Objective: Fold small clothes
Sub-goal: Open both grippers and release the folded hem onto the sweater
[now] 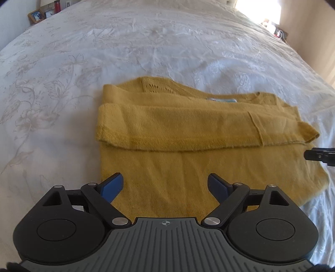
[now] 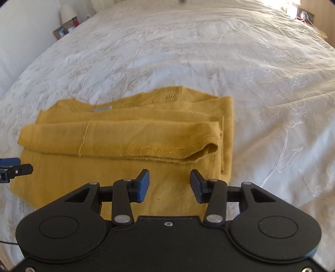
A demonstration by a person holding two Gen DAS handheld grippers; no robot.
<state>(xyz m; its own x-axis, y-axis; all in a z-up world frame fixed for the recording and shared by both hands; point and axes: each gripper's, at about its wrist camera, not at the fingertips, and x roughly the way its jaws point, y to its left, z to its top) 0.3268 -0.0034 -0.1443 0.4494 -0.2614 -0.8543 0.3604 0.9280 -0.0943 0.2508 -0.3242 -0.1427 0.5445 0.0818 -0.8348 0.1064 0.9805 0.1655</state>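
Observation:
A mustard-yellow knit sweater [image 1: 180,138] lies on the white bed, sleeves folded across its middle, with a small label near the collar. It also shows in the right wrist view [image 2: 129,134]. My left gripper [image 1: 165,185] is open and empty, hovering over the sweater's near hem on its left side. My right gripper [image 2: 170,186] is open and empty, over the near hem on the sweater's right side. The right gripper's finger tip [image 1: 318,155] pokes in at the right edge of the left wrist view; the left gripper's finger [image 2: 14,167] shows at the left edge of the right wrist view.
The white embroidered bedspread [image 1: 146,46] stretches far beyond the sweater. A nightstand with a picture frame [image 1: 36,15] and a red bottle stands at the far left. A bright window [image 1: 259,8] and cluttered stand are at the far right.

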